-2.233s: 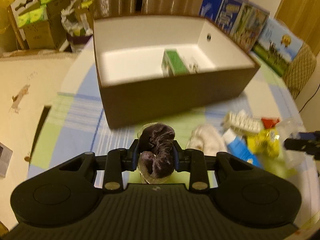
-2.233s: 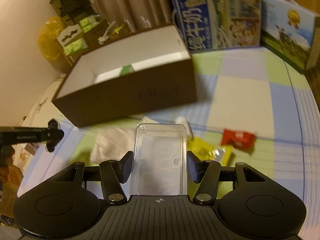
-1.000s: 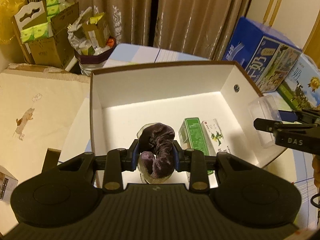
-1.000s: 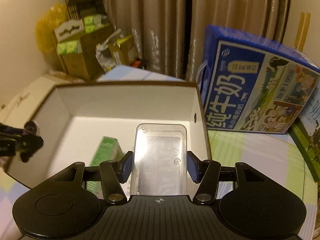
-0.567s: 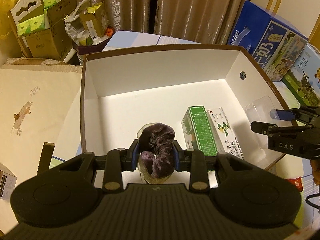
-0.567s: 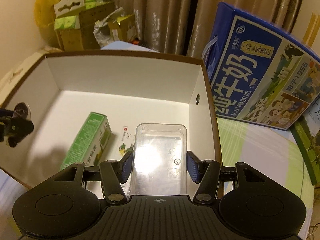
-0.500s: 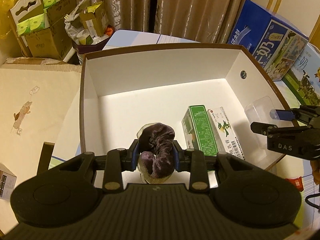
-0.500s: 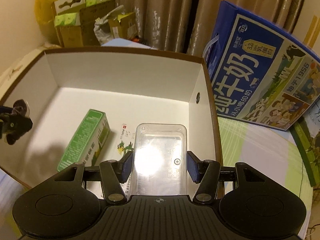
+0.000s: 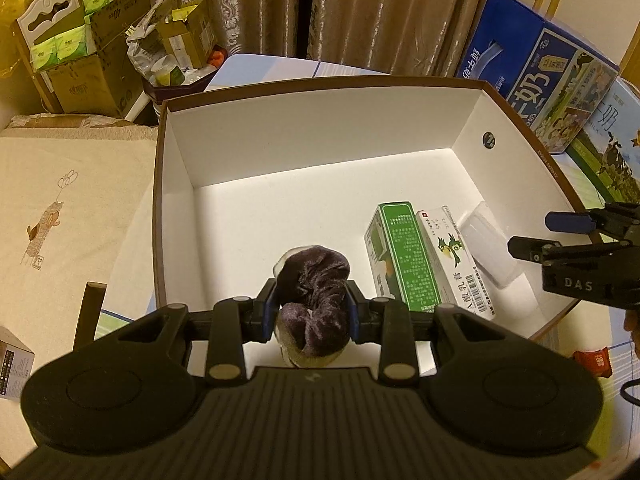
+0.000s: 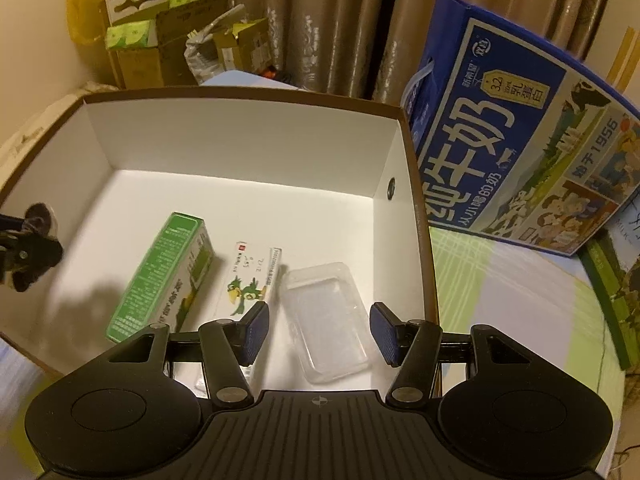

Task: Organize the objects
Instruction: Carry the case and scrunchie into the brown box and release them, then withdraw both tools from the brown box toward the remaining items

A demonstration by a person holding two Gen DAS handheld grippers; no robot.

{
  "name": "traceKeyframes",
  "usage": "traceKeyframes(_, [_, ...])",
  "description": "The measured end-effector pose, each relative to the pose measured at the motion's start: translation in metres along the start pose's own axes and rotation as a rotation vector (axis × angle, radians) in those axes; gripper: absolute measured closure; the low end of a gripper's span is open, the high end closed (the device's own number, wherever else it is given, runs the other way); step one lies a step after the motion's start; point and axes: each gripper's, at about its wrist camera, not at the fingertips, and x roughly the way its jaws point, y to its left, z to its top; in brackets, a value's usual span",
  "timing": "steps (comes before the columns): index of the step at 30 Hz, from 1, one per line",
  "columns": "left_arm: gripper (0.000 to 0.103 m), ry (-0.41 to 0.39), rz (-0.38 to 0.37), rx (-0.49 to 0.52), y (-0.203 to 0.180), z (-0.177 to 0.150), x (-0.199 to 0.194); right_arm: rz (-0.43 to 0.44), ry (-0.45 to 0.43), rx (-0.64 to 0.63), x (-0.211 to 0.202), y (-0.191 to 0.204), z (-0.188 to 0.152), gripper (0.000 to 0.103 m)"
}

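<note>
Inside the white storage box point(image 10: 240, 148) lie a green carton point(image 10: 164, 276), a white medicine box point(image 10: 250, 276) and a clear plastic case point(image 10: 324, 320) between the open right tongs point(image 10: 318, 332). The left tongs point(image 9: 310, 310) grip a dark purple scrunchie point(image 9: 314, 292) over the box.

Right gripper point(image 9: 560, 236) reads "DAS" (milk carton point(image 10: 516, 140): "1956").

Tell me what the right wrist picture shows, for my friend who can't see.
The open right hand-held gripper hovers over a clear plastic case lying inside a white-lined brown cardboard box, beside a white bird-printed carton and a green carton.
</note>
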Motion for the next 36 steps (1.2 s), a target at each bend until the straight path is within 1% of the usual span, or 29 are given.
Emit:
traceKeyframes(3, [0.072, -0.001, 0.000, 0.002, 0.000, 0.000, 0.000, 0.011, -0.008, 0.016, -0.006, -0.002, 0.000, 0.050])
traceKeyframes(6, [0.067, -0.004, 0.003, 0.013, -0.003, 0.001, 0.000, 0.022, -0.019, 0.030, -0.013, -0.002, 0.001, 0.049])
traceKeyframes(8, [0.052, -0.013, 0.008, 0.022, -0.004, 0.001, -0.002, 0.035, -0.025, 0.042, -0.016, -0.003, 0.001, 0.049])
traceKeyframes(9, [0.049, -0.020, 0.012, 0.026, -0.005, 0.001, -0.003, 0.036, -0.026, 0.045, -0.017, -0.003, 0.001, 0.049])
traceKeyframes(11, [0.033, -0.032, 0.022, 0.043, -0.006, 0.001, -0.005, 0.032, -0.021, 0.047, -0.019, -0.004, 0.001, 0.049])
traceKeyframes(12, [0.031, -0.038, 0.029, 0.052, -0.007, 0.001, -0.006, 0.028, -0.021, 0.050, -0.019, -0.004, 0.001, 0.049])
traceKeyframes(17, [0.025, -0.052, 0.045, 0.075, -0.009, 0.002, -0.010, 0.031, -0.027, 0.070, -0.025, -0.008, 0.000, 0.048])
traceKeyframes(25, [0.023, -0.055, 0.046, 0.079, -0.012, 0.001, -0.014, 0.032, -0.043, 0.085, -0.037, -0.010, -0.002, 0.045])
traceKeyframes(28, [0.020, -0.056, 0.044, 0.080, -0.013, 0.001, -0.018, 0.039, -0.053, 0.092, -0.043, -0.009, -0.002, 0.045])
traceKeyframes(36, [0.019, -0.085, 0.027, 0.085, -0.016, -0.003, -0.040, 0.062, -0.096, 0.111, -0.069, -0.007, -0.010, 0.044])
